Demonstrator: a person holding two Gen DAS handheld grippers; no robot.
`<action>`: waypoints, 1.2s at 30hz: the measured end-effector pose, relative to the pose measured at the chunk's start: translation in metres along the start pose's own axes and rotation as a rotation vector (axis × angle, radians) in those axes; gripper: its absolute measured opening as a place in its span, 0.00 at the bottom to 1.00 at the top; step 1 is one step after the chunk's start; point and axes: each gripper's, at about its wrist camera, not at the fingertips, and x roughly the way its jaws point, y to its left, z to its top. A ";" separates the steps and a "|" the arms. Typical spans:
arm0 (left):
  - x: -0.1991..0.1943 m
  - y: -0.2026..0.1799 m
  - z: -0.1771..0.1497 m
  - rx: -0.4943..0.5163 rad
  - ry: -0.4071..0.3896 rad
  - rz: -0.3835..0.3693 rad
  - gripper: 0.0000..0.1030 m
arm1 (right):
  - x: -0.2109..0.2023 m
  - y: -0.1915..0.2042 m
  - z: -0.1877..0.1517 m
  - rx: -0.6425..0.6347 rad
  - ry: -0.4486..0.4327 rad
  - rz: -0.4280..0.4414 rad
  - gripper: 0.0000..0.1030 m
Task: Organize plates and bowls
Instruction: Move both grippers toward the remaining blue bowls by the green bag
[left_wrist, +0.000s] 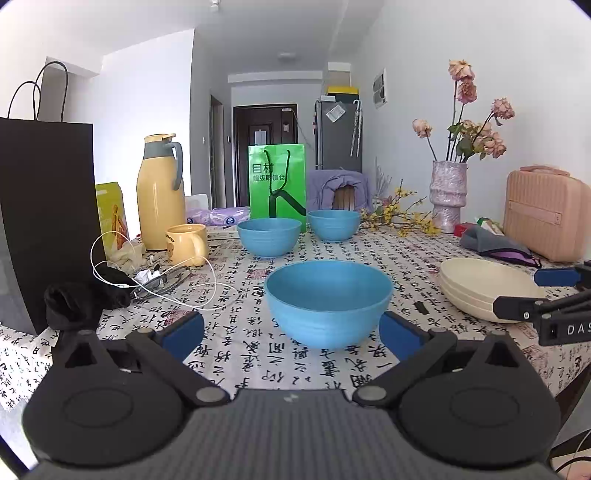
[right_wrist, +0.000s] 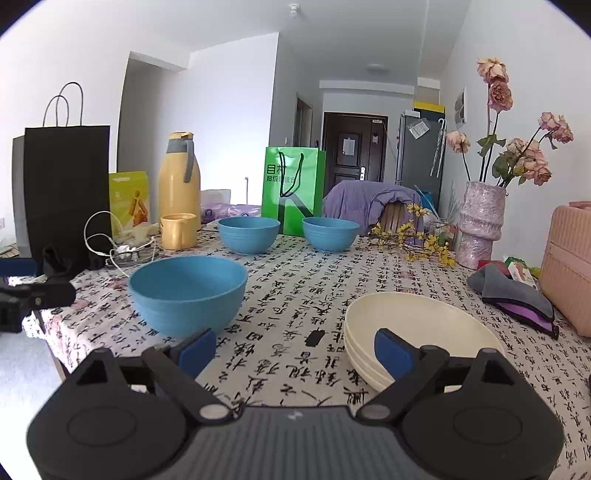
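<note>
A large blue bowl (left_wrist: 328, 302) (right_wrist: 188, 293) stands on the calligraphy tablecloth near the front. Two smaller blue bowls (left_wrist: 269, 236) (left_wrist: 333, 224) (right_wrist: 248, 234) (right_wrist: 330, 233) stand further back, in front of a green bag. A stack of cream plates (left_wrist: 476, 290) (right_wrist: 417, 332) lies at the right. My left gripper (left_wrist: 291, 336) is open just short of the large bowl, nothing between its pads. My right gripper (right_wrist: 295, 354) is open over bare cloth, its right finger in front of the plate stack. In the left wrist view the right gripper (left_wrist: 524, 291) shows beside the plates.
A black paper bag (left_wrist: 44, 221), yellow jug (left_wrist: 160, 192), yellow mug (left_wrist: 186, 243), cables and glasses crowd the left side. A green bag (left_wrist: 277, 182) stands at the back. A vase of dried roses (left_wrist: 448, 192), yellow blossoms, a grey pouch (left_wrist: 495, 243) and a pink case (left_wrist: 546, 210) line the right.
</note>
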 end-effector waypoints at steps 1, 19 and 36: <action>-0.002 -0.001 0.000 0.004 -0.004 -0.004 1.00 | -0.006 0.000 -0.003 0.001 -0.007 0.002 0.90; 0.016 -0.002 0.014 -0.012 -0.003 -0.014 1.00 | -0.009 -0.013 -0.001 0.034 -0.053 -0.021 0.90; 0.125 0.072 0.093 -0.208 0.101 -0.081 1.00 | 0.090 -0.018 0.098 0.037 -0.002 0.121 0.89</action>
